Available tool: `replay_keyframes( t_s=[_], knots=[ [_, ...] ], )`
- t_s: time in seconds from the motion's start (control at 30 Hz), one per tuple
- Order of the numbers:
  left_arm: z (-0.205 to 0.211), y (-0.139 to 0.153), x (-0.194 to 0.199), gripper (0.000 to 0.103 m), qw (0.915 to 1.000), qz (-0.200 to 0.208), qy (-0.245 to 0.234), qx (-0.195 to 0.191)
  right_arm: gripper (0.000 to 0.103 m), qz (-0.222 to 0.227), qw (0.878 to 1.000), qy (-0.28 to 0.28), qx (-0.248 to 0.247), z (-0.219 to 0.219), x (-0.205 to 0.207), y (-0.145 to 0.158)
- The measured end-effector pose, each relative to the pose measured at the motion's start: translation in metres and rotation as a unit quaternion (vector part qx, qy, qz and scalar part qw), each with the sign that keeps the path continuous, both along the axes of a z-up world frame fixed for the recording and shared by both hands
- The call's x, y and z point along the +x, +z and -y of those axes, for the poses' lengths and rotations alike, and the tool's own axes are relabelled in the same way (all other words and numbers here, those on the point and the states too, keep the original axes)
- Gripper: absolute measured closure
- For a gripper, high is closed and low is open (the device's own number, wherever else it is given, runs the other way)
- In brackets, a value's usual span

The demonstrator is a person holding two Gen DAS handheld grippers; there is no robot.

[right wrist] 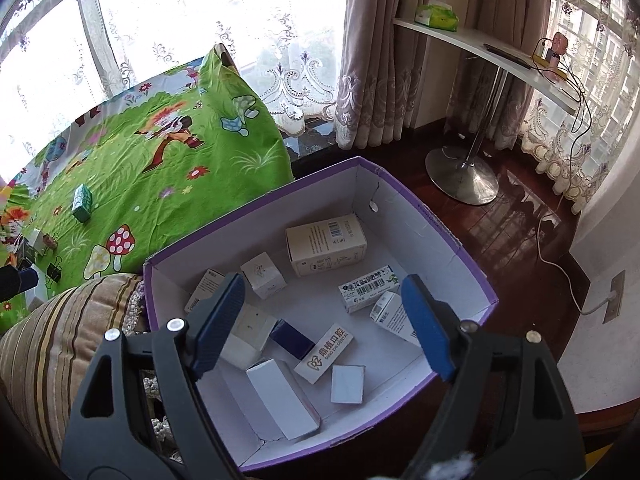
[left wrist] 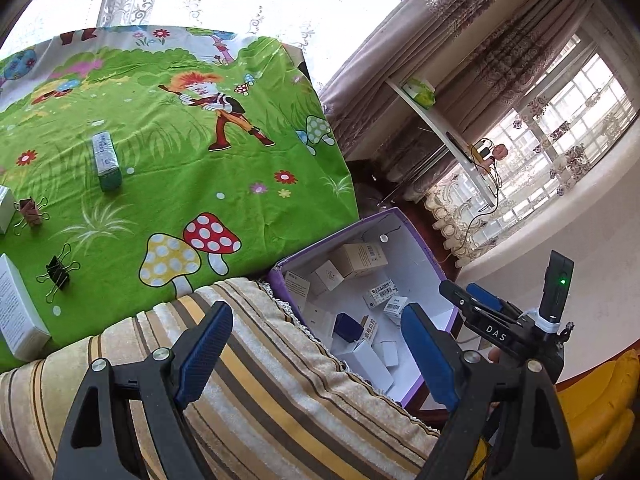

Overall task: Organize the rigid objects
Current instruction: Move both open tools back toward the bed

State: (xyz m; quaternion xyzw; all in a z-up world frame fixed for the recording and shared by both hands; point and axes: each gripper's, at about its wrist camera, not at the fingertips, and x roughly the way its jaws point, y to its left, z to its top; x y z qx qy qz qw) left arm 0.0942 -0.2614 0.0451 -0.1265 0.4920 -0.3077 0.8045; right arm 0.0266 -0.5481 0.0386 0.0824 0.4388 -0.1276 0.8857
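Observation:
A purple-rimmed white cardboard box [right wrist: 452, 240] holds several small cartons, among them a large white carton [right wrist: 326, 244] and a dark blue one [right wrist: 292, 338]. It also shows in the left wrist view [left wrist: 424, 248]. My right gripper [right wrist: 324, 324] is open and empty, hovering over the box. My left gripper [left wrist: 316, 352] is open and empty above a striped cushion [left wrist: 260, 380], beside the box. On the green cartoon cloth [left wrist: 180, 168] lie a green carton [left wrist: 106, 160], a black binder clip [left wrist: 58, 274], a brown clip [left wrist: 30, 212] and a white carton [left wrist: 16, 316].
The right gripper's body [left wrist: 516, 324] shows at the right of the left wrist view. A white shelf on a metal stand [right wrist: 464, 176] stands by curtained windows, with cables and a wall socket [right wrist: 614, 296] on the dark wood floor.

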Motion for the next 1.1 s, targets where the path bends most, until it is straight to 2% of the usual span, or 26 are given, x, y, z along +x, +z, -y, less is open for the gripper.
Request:
replay_keyframes(
  t_s=[0.17,0.57,0.83,1.1],
  knots=[
    [-0.024,0.003,-0.003,0.016,0.9997,0.017,0.016,0.003,0.02,-0.004,0.999,0.038,0.005,-0.031,0.01,0.001],
    [-0.107,-0.001,-0.01,0.016,0.996,0.017,0.088,0.008,0.02,-0.014,0.992,0.126,-0.011,-0.102,0.027,0.006],
    [-0.164,-0.007,-0.015,0.016,0.992,0.008,0.124,0.019,0.02,-0.019,0.986,0.162,-0.01,-0.131,0.035,0.01],
    [-0.202,-0.016,-0.014,0.015,0.9893,0.005,0.129,0.067,0.02,-0.032,0.979,0.201,-0.01,-0.166,0.044,0.006]
  ],
)
